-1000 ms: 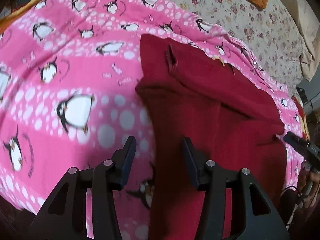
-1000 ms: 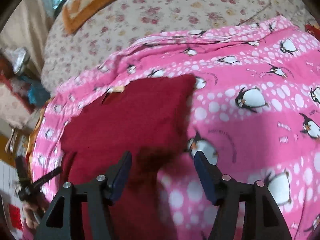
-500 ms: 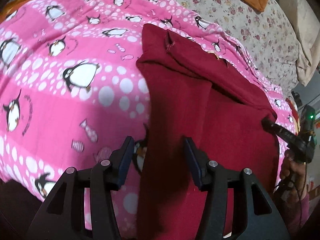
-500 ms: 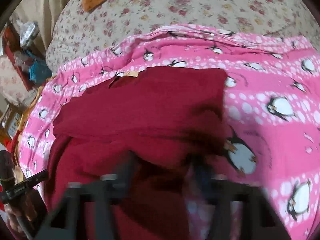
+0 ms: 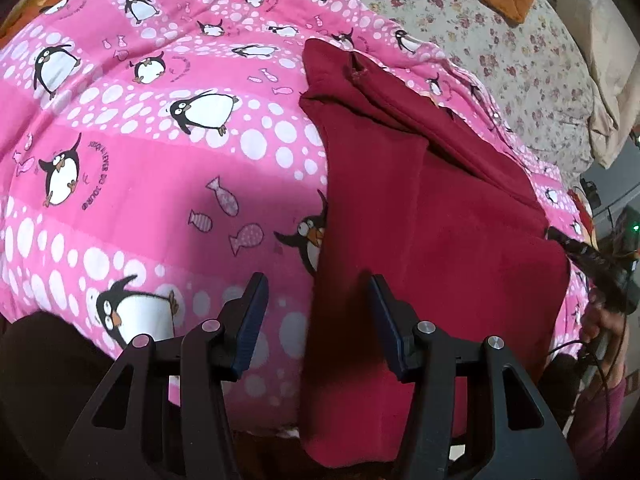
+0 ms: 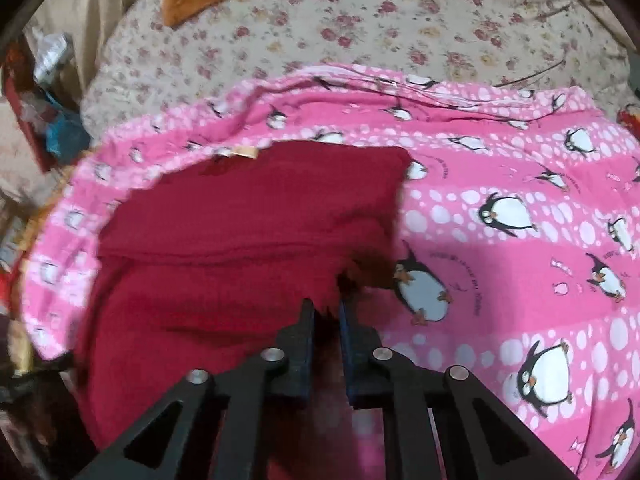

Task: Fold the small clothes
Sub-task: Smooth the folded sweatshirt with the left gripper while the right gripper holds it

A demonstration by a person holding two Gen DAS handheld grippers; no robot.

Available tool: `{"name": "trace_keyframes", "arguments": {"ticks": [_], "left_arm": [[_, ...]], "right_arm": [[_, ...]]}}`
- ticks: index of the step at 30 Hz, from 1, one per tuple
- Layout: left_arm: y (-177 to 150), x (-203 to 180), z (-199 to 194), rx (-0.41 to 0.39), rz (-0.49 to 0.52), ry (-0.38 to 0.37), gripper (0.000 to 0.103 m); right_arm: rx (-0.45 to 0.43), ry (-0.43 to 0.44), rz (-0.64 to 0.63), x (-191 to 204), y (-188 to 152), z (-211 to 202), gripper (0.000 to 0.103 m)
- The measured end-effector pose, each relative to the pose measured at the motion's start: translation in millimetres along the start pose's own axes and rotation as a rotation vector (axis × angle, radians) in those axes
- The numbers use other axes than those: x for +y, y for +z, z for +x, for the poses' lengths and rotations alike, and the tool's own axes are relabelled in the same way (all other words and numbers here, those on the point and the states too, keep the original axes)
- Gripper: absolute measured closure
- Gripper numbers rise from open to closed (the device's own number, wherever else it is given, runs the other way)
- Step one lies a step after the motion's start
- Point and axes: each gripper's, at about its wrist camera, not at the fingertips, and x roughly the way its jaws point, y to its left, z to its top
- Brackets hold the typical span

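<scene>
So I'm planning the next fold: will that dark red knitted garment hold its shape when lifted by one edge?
Probably not. The dark red knitted garment already lies in soft layered folds, so it should droop. The right gripper pinches only an edge; the rest will likely trail over the pink penguin blanket.

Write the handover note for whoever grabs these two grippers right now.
Left gripper: open, holding nothing, its jaws straddling the near left edge of the red garment.
Right gripper: shut on the red garment's right edge.
The garment lies on the pink penguin blanket, which covers the floral bedspread.
Done: the far part shows one fold line across it.
Left: probably close the left gripper on its edge, then carry both edges over to finish the fold and flatten.
</scene>
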Motion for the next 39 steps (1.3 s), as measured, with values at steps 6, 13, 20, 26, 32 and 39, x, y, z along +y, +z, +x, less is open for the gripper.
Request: {"name": "trace_keyframes", "arguments": {"ticks": [6, 13, 20, 26, 32, 39], "left_arm": [[-18.3, 2.4, -4.2, 0.018, 0.001, -0.01, 0.052], [-38.1, -1.5, -8.0, 0.024, 0.017, 0.023, 0.052], [-53.2, -11.6, -11.3, 0.042, 0.05, 0.035, 0.052], [-65.1, -13.2, -6.2, 0.087, 0.048, 0.02, 0.052], [-74.7, -10.6, -7.1, 0.093, 0.032, 0.023, 0.052], [-81.8, -14.1, -2.6, 0.115, 0.05, 0.028, 0.052]], "right_arm": [[0.034, 0.102, -0.041, -2.1, -20.3, -51.2, 0.049], [0.112, 0.083, -0.151, -4.9, -84.8, -67.1, 0.046], [0.191, 0.1, -0.128, -5.8, -115.4, -44.0, 0.044], [0.193, 0.115, -0.149, 2.7, -124.3, -39.5, 0.039], [0.195, 0.12, -0.136, 1.1, -129.4, -42.1, 0.036], [0.2, 0.122, -0.137, -0.3, -133.3, -42.4, 0.032]]}}
